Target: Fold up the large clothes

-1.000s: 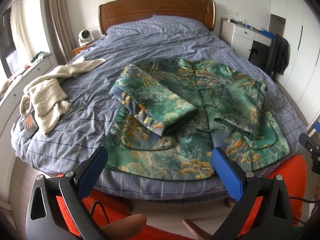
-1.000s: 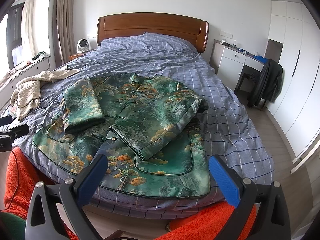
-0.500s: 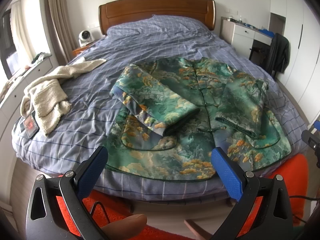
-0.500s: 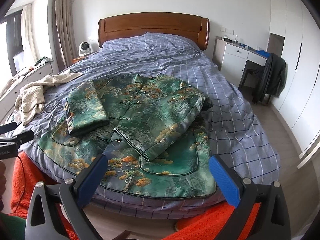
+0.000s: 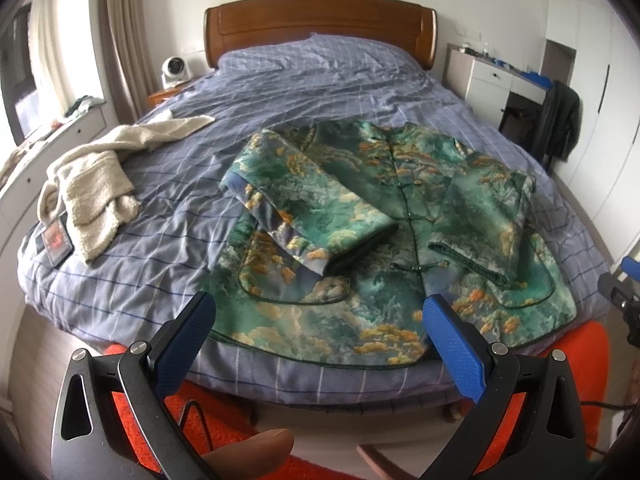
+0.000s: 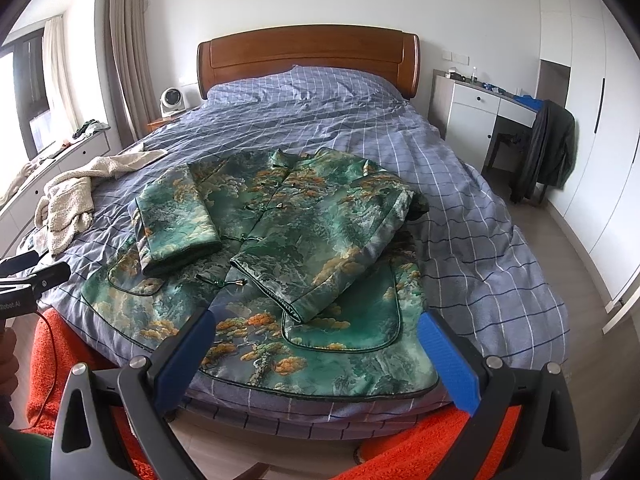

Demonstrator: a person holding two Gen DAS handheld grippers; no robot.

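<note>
Green brocade is spread across the foot end of the bed (image 5: 320, 92): the jacket (image 5: 384, 240) is laid front-up on the checked blue cover, hem nearest the bed's foot edge. Both sleeves are seen folded in over the chest, the left sleeve (image 5: 316, 208) angled across the front, the right sleeve (image 6: 328, 248) laid diagonally down to its cuff. The left gripper (image 5: 318, 314) is held spread wide with nothing between its blue pads, short of the hem and clear of the cloth. The right gripper (image 6: 316, 330) is likewise held released and empty, above the hem at the jacket's other side. A cream towel (image 5: 92, 184) is seen crumpled well apart from the jacket. An orange rug (image 6: 432, 440) is visible below the bed edge.
</note>
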